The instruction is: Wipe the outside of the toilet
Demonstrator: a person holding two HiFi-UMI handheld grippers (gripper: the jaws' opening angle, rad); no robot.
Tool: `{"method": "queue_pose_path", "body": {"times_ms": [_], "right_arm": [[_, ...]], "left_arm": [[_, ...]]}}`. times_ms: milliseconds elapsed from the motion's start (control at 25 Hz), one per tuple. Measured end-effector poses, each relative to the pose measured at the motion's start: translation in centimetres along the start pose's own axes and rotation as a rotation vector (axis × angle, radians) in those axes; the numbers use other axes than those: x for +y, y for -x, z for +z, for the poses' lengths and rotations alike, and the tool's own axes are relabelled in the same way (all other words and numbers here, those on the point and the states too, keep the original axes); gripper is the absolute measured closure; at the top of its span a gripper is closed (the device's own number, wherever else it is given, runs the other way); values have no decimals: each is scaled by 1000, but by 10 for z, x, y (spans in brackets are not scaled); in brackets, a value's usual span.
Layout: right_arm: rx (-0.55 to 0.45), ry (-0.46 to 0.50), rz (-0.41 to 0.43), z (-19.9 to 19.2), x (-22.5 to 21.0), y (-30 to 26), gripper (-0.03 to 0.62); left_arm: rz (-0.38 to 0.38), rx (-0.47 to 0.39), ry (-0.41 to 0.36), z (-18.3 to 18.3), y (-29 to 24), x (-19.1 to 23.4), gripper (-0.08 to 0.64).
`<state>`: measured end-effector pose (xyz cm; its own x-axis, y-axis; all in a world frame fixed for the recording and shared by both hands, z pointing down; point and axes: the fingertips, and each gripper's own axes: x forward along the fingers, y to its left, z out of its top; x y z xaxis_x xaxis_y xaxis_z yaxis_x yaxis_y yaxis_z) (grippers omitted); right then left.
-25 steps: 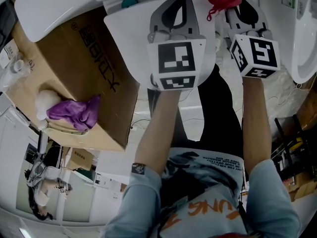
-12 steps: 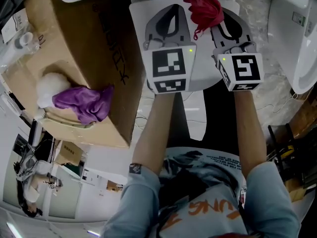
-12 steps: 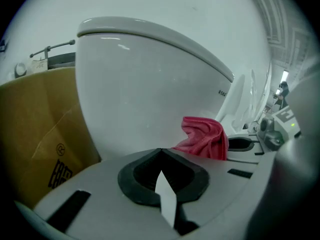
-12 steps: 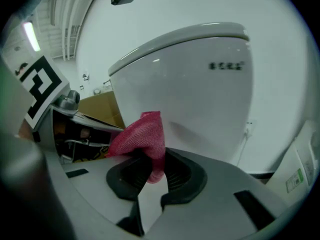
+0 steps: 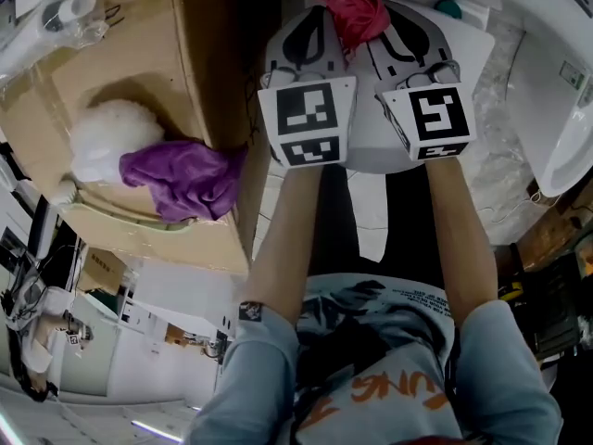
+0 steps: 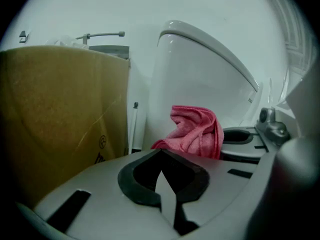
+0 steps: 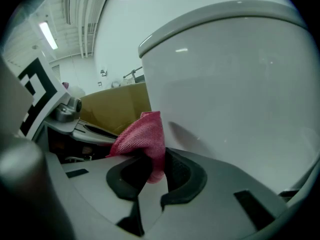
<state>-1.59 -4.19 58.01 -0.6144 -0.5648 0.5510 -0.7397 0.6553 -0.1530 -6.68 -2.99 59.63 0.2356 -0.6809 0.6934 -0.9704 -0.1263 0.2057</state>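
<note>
Right gripper view shows the right gripper [image 7: 152,161] with its two jaws squeezed tight on a red cloth [image 7: 142,134]. The cloth sticks up out of the jaws in a soft bunch. It is very near the smooth white side of the toilet [image 7: 235,94], which fills most of this view. I cannot tell if the cloth is touching the toilet. A dark shadow of the cloth falls on the white side.

In the left gripper view, the left gripper [image 6: 161,151] has its jaws shut together with nothing in them. The red cloth shows just past the jaws, a bit to the right, with the toilet rising behind it. A brown cardboard box [image 6: 60,119] stands to the left of the toilet.

In the head view, the two grippers are side by side, close together, both pointing away from the person. The red cloth is bunched between their tips. On the box, at the edge nearest the grippers, lies a purple cloth [image 5: 185,179]. A white fluffy thing [image 5: 111,137] sits right against it, farther in from that edge.
</note>
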Motion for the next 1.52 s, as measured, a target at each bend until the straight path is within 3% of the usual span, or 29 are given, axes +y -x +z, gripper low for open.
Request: {"method": "queue_pose_path", "body": {"times_ms": [320, 640, 1520], "right_arm": [[32, 11, 12, -3, 15, -57, 517], [80, 1, -15, -16, 15, -90, 517], [146, -70, -70, -51, -31, -75, 517]], "left_arm": [[44, 25, 70, -12, -18, 46, 535], [33, 74, 61, -18, -38, 65, 535], [-37, 117, 30, -23, -59, 17, 535]]}}
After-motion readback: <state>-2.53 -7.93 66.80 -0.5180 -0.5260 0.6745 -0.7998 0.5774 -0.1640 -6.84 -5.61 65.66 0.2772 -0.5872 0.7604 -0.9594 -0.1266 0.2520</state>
